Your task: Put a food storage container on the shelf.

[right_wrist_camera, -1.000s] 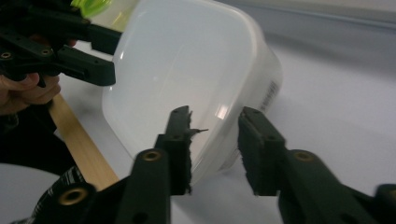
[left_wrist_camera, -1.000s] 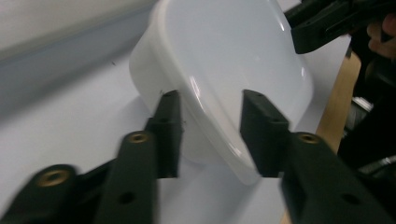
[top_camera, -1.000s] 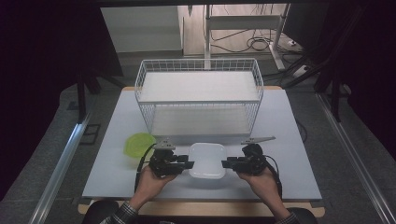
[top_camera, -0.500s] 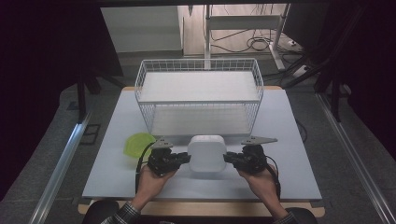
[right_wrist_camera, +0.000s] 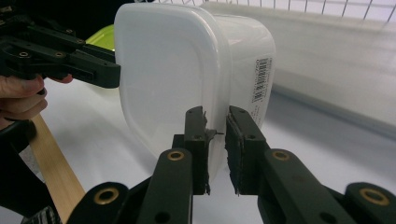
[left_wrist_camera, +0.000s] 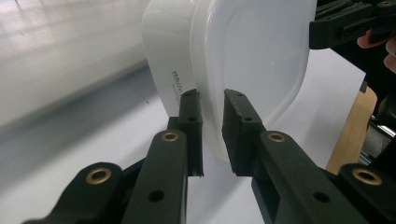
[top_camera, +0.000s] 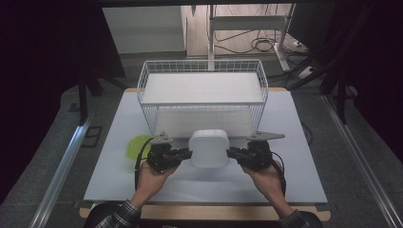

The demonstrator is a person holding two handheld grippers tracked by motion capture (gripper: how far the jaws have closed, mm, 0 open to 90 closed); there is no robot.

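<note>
Looking from the high view: a white lidded container (top_camera: pixel 209 147) was held up on edge between both claws, just in front of the wire basket (top_camera: pixel 203 97), above the worktop (top_camera: pixel 304 142).
Left claw (top_camera: pixel 186 154), high view: it gripped the container's left rim, with a hand (top_camera: pixel 149 178) behind it.
Right claw (top_camera: pixel 232 153), high view: it gripped the container's right rim, held by the other hand (top_camera: pixel 266 179).
Green disc (top_camera: pixel 134 146), high view: it lay flat on the worktop, left of the container and partly hidden by the left claw.
Left claw (left_wrist_camera: pixel 211 109), left gripper view: the jaws were nearly closed, pinching the container's (left_wrist_camera: pixel 243 60) rim between them; the lid faced right and the body, with small print, faced left.
Right claw (left_wrist_camera: pixel 322 28), left gripper view: it reached the container's far edge from the top right.
Right claw (right_wrist_camera: pixel 215 128), right gripper view: the jaws were narrowly parted and clamped on the container's (right_wrist_camera: pixel 187 74) rim; a barcode label sat on the body side.
Left claw (right_wrist_camera: pixel 109 70), right gripper view: it met the container's far edge from the left.
Basket (right_wrist_camera: pixel 327 9), right gripper view: its wire wall ran behind the container.
</note>
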